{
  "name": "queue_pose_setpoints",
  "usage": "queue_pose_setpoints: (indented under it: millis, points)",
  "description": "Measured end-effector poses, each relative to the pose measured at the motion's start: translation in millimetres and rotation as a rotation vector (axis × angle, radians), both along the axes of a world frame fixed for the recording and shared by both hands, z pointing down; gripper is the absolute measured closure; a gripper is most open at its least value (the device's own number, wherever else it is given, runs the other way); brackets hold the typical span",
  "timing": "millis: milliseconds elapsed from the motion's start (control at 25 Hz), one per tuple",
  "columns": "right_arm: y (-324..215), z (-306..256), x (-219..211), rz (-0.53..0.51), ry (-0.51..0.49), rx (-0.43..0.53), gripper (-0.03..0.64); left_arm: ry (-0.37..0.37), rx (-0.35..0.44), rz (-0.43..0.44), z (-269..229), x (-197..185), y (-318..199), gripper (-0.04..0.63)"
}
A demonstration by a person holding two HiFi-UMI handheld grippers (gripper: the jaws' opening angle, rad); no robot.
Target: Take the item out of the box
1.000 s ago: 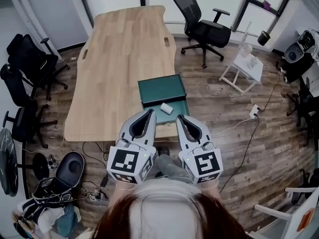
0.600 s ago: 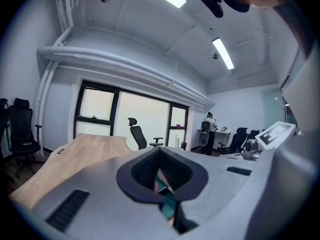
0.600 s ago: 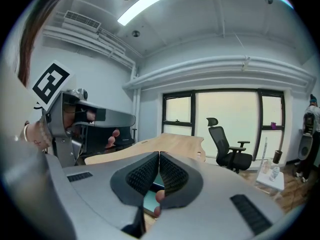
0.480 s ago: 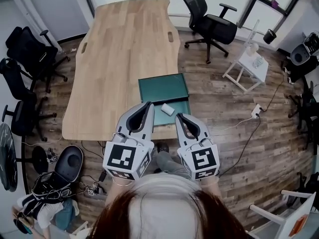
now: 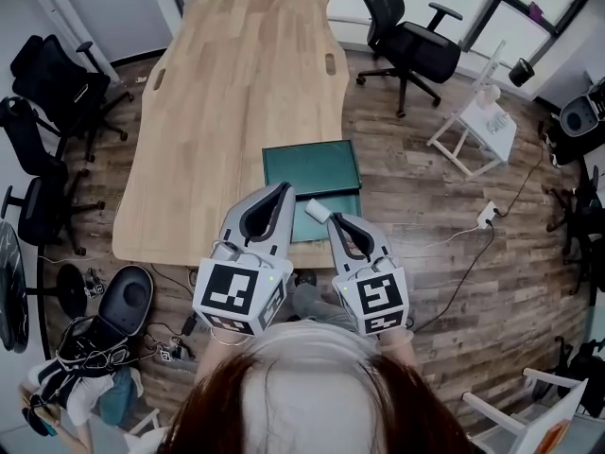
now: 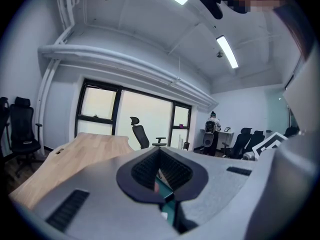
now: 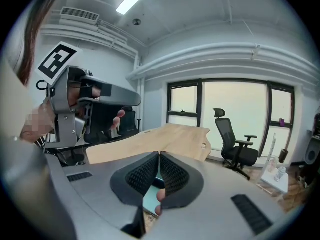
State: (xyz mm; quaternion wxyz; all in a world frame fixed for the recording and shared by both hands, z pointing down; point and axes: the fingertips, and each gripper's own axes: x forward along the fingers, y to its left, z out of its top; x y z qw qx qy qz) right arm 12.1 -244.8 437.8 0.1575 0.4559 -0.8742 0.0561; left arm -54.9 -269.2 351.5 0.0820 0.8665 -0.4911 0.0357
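In the head view, a green box stands open at the near right edge of a wooden table. A small white item lies in the box's near half. The left gripper reaches over the box's left edge. The right gripper has its tips just beside the item, and contact cannot be made out. A black office chair stands beyond the table. In the left gripper view, the jaws of the left gripper meet at their tips with nothing clamped, and a sliver of the green box shows behind them. In the right gripper view, the right gripper is likewise closed and empty, with the left gripper at the left.
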Motion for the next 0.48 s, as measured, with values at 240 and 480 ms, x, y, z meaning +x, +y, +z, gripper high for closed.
queue_pose_setpoints:
  millis: [240, 480]
  points:
    - [-10.3, 19.2, -2.8, -0.048, 0.040, -0.041, 0.591, 0.003, -0.011, 0.001, 3.2, 6.4, -11.5, 0.588]
    - [-21.9, 35.2, -10.1, -0.098, 0.071, -0.077, 0.589, 0.012, -0.024, 0.007, 3.3, 10.8, -22.3, 0.588]
